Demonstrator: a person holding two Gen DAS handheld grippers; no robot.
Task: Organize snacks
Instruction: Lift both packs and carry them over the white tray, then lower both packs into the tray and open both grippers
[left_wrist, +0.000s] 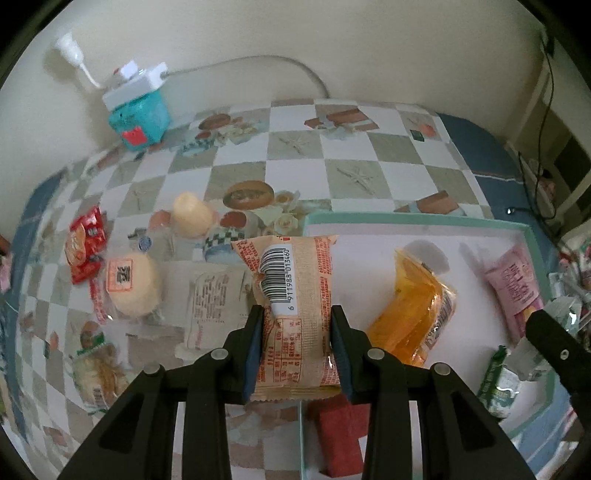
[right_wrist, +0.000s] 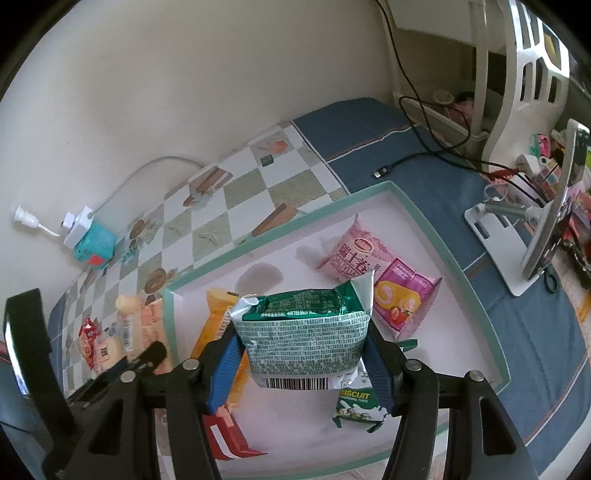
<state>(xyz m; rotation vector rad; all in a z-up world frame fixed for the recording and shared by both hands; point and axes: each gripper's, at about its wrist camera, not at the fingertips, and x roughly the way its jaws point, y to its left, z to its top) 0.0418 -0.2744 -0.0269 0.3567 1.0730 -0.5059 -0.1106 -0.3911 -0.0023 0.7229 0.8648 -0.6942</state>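
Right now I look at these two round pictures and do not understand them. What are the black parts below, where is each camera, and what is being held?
The black parts are two hand-held grippers; a person carries one in each hand. Each picture comes from a camera on one gripper, looking along its fingers. The left gripper holds a beige snack packet with a barcode. The right gripper holds a green-and-white packet. Below lies a white tray with a green rim, already holding an orange packet and pink packets. More snacks lie on the checkered tablecloth, such as a red packet.
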